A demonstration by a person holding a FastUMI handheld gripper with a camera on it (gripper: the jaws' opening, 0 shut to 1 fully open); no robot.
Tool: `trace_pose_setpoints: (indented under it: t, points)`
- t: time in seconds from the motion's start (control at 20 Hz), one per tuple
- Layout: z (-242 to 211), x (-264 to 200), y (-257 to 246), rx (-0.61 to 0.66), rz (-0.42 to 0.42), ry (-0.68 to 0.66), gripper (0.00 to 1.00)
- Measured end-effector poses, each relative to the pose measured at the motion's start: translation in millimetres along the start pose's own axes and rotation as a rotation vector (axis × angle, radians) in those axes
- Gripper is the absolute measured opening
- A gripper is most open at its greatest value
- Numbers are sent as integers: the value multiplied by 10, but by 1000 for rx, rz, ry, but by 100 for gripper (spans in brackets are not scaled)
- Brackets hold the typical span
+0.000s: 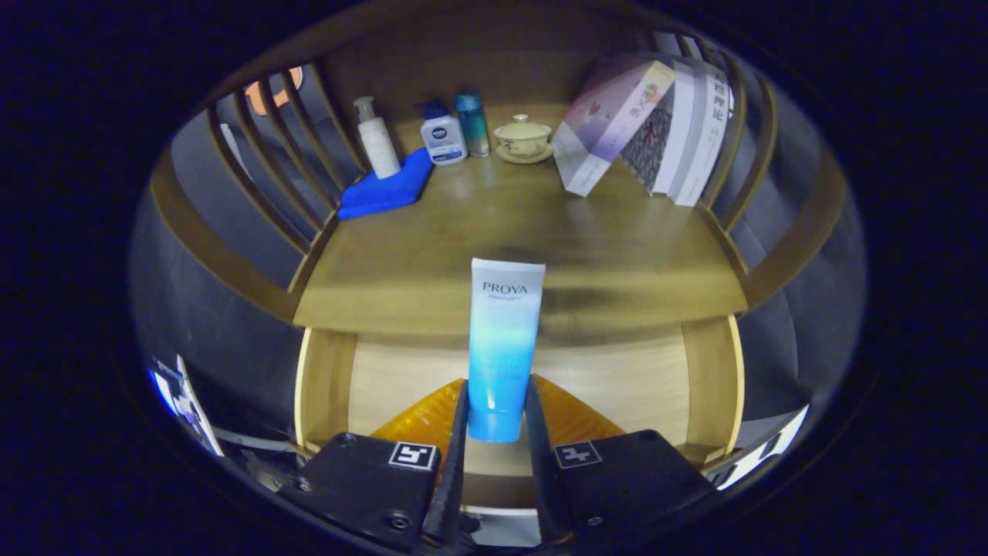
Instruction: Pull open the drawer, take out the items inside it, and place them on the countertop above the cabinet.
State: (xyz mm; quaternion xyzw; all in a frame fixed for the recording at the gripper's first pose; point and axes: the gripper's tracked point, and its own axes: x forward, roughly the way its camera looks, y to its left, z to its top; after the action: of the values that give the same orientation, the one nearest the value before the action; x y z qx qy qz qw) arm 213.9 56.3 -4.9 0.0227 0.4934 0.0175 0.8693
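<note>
My gripper (496,413) is shut on a blue-and-white tube (502,347), gripping it near its capped lower end. The tube stands upright between the fingers, its flat crimped top rising in front of the wooden countertop (602,270). Below and behind the tube the drawer (625,378) is pulled open, its pale wooden bottom showing on both sides of the fingers. The tube hangs above the drawer, just short of the countertop's front edge.
At the back of the countertop stand a white pump bottle (377,139), a white-and-blue bottle (442,134), a teal bottle (472,123) and a lidded tea cup on a saucer (523,139). A blue cloth (386,191) lies back left. Leaning books (656,127) fill the back right. Slatted wooden rails flank both sides.
</note>
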Motion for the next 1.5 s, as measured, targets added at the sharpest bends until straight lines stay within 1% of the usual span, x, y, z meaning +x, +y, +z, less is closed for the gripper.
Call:
trace_pose_setpoints:
  t: [0.15, 0.35, 0.6, 0.85, 0.9, 1.1, 1.2, 1.45, 1.5]
  points:
    - [284, 180, -22, -2, -21, -7, 42]
    - [538, 341, -97, -41, -76, -26, 42]
    - [531, 532, -135, 13, -62, -3, 42]
    - [506, 625, -215, 34, -71, -5, 42]
    - [504, 622, -239, 29, -87, -14, 44]
    - [564, 489, -253, 16, -100, -86, 50]
    - [593, 341, -240, -7, -106, -154, 61]
    - [539, -300, -66, -23, -47, -371, 64]
    - [497, -413, -32, -32, -40, -410, 73]
